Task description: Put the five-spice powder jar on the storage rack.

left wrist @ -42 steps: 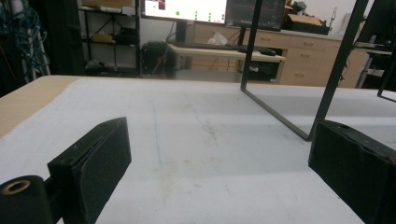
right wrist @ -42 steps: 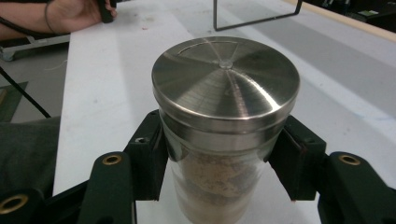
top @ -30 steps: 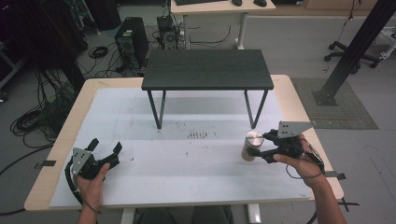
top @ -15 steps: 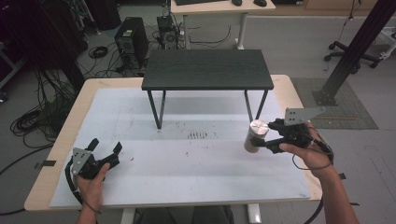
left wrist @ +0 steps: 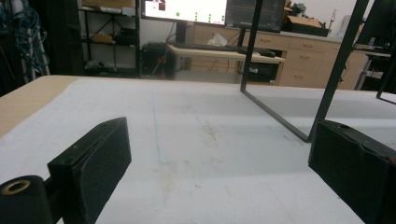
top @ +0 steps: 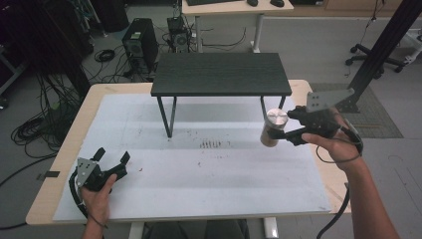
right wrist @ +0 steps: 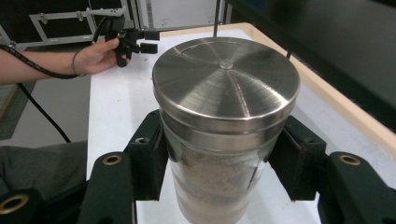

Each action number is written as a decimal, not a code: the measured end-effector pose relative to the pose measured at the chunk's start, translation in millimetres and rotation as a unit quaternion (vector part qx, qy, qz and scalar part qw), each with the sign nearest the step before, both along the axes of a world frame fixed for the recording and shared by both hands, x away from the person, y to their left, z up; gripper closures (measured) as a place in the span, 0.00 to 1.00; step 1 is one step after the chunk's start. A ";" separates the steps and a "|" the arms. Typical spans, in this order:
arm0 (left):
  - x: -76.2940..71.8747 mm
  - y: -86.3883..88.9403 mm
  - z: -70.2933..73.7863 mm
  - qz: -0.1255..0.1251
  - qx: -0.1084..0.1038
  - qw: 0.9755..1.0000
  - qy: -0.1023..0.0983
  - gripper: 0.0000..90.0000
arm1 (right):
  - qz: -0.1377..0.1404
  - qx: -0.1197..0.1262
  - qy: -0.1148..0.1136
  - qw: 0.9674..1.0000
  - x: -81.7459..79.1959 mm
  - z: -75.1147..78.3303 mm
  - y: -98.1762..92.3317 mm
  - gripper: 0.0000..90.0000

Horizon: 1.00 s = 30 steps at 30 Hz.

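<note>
**Where the three cameras look**

The high view looks forward and down from above the person's edge of the table (top: 308, 199). The left gripper view sits low and close to the table top, facing the far edge. The right gripper view looks very closely at the jar (right wrist: 226, 121). The high view shares that jar (top: 272, 127).

Glass jar (right wrist: 219, 186) with brushed glossy metal lid (right wrist: 226, 77); matt dark woodgrain shelf (top: 221, 73)

A white mat (top: 199, 174) and black shelf stand (top: 221, 74) cover the wooden table (top: 74, 134).
</note>
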<state>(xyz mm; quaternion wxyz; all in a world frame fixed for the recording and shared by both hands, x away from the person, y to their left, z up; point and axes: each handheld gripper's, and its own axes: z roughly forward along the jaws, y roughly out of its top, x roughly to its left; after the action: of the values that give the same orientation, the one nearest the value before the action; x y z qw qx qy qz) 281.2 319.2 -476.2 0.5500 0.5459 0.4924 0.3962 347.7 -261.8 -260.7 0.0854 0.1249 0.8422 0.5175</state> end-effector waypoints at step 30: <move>-0.1 0.5 -0.1 -0.003 -0.001 1.000 -0.001 0.07 | 0.005 0.000 -0.022 1.000 39.7 66.7 27.7 0.48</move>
<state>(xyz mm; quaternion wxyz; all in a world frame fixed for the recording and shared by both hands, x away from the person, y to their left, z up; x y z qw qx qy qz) 281.1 319.7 -476.3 0.5523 0.5467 0.4903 0.3944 387.4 -234.1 -194.0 0.1016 0.1090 0.8404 0.5210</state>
